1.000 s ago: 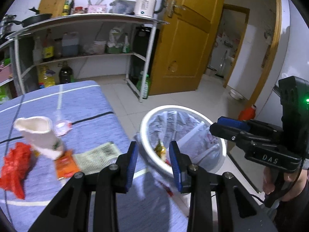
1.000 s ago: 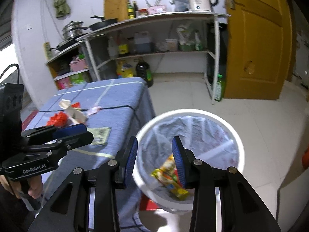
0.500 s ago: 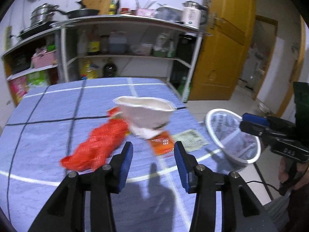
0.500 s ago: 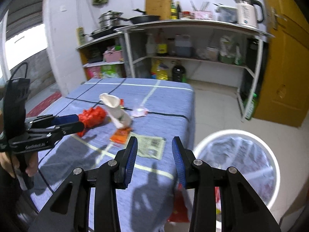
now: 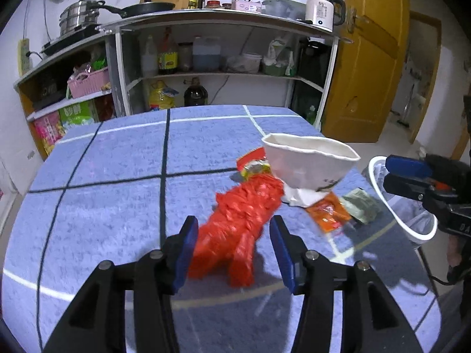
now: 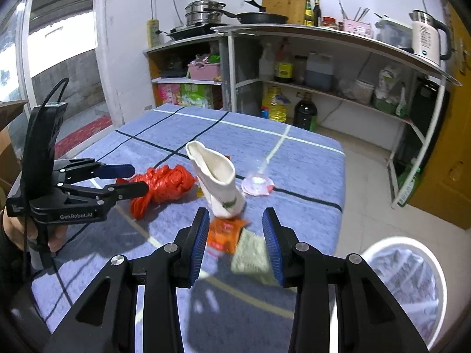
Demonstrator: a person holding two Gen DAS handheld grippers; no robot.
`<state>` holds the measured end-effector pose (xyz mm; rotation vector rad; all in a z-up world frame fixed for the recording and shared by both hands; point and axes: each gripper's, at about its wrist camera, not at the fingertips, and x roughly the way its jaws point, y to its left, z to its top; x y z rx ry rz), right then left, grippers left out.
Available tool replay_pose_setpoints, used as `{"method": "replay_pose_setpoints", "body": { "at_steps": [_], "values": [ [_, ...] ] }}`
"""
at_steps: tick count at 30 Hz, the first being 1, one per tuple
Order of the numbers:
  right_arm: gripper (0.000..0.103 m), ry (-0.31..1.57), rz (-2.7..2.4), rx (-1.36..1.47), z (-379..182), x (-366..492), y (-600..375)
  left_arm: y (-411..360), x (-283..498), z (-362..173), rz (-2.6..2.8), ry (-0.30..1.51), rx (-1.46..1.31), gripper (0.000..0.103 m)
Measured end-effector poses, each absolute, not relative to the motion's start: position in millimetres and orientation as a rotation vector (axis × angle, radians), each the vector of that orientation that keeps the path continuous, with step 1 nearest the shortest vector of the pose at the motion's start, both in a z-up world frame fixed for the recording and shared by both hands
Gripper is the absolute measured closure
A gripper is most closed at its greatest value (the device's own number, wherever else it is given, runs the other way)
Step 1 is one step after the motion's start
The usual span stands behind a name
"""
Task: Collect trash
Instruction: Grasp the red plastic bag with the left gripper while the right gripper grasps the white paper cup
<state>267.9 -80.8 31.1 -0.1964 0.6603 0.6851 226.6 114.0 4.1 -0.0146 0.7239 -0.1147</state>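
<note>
A crumpled red plastic bag (image 5: pixel 240 223) lies on the blue table (image 5: pixel 117 200); my left gripper (image 5: pixel 234 250) is open with its fingers on either side of the bag's near end. The bag also shows in the right wrist view (image 6: pixel 164 185). A squashed white paper cup (image 5: pixel 309 167) stands behind it, with an orange sachet (image 5: pixel 326 216) and a grey-green wrapper (image 5: pixel 360 206) beside it. My right gripper (image 6: pixel 235 242) is open and empty, hovering above the orange sachet (image 6: pixel 225 234) and the wrapper (image 6: pixel 250 253), near the cup (image 6: pixel 219 184).
A white-rimmed bin with a clear liner (image 6: pixel 403 279) stands on the floor off the table's right edge. A clear pink-edged lid (image 6: pixel 257 184) lies past the cup. Kitchen shelves (image 5: pixel 220 29) stand behind the table, a yellow door (image 5: pixel 371 67) at right.
Both grippers have swung from over the bin back to the table. My left gripper has closed in on the red bag and opened wider; my right now hovers over the sachet and wrapper.
</note>
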Motion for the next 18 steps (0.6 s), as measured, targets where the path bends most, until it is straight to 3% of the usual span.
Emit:
{"method": "replay_pose_setpoints", "body": {
  "at_steps": [7, 16, 18],
  "values": [
    [0.064, 0.684, 0.712, -0.23, 19.7, 284.8, -59.3, 112.8, 243.1, -2.4, -0.179, 0.749, 0.042, 0.04],
    [0.064, 0.707, 0.717, -0.214, 17.8, 299.0, -45.0, 113.5, 253.4, -16.4, -0.183, 0.835, 0.031, 0.041],
    [0.064, 0.723, 0.725, -0.195, 18.3, 301.1, -42.8, 115.3, 253.8, -20.5, -0.16, 0.86, 0.014, 0.047]
  ]
}}
